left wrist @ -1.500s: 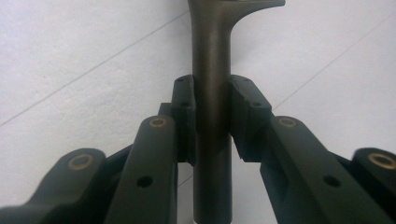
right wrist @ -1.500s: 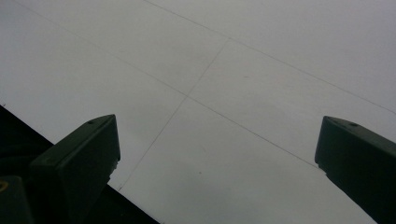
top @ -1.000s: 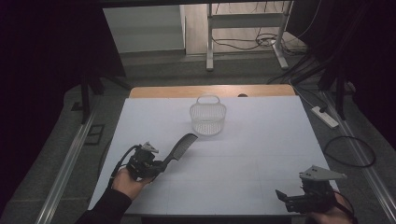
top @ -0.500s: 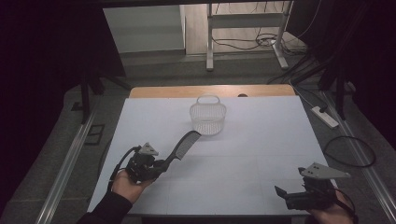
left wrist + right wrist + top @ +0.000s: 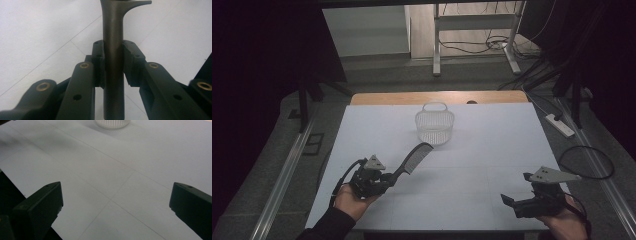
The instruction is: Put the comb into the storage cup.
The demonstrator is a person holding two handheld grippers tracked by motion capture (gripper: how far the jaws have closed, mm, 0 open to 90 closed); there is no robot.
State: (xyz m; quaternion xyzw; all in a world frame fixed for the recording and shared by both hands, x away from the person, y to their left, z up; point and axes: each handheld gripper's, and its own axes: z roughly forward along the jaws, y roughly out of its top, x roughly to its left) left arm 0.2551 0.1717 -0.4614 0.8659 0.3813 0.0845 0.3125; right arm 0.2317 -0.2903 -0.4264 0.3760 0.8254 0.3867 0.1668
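A black comb (image 5: 414, 157) slants up and to the right from my left gripper (image 5: 388, 178) at the table's front left. In the left gripper view the comb's handle (image 5: 113, 50) runs straight up between the jaws, and both pads (image 5: 99, 60) press on its sides, so the left gripper (image 5: 113, 58) is shut on it. The comb's toothed end points toward a white mesh basket (image 5: 435, 127) with a small handle, standing in the middle of the far half. My right gripper (image 5: 515, 188) rests at the front right with its jaws wide apart, and the right gripper (image 5: 116, 200) has bare table between them.
The white table (image 5: 492, 150) has a wooden strip along its far edge. The basket's rim (image 5: 113, 123) shows far ahead in the right gripper view. Cables and a power strip (image 5: 562, 126) lie on the floor to the right, and a metal frame stands beyond the table.
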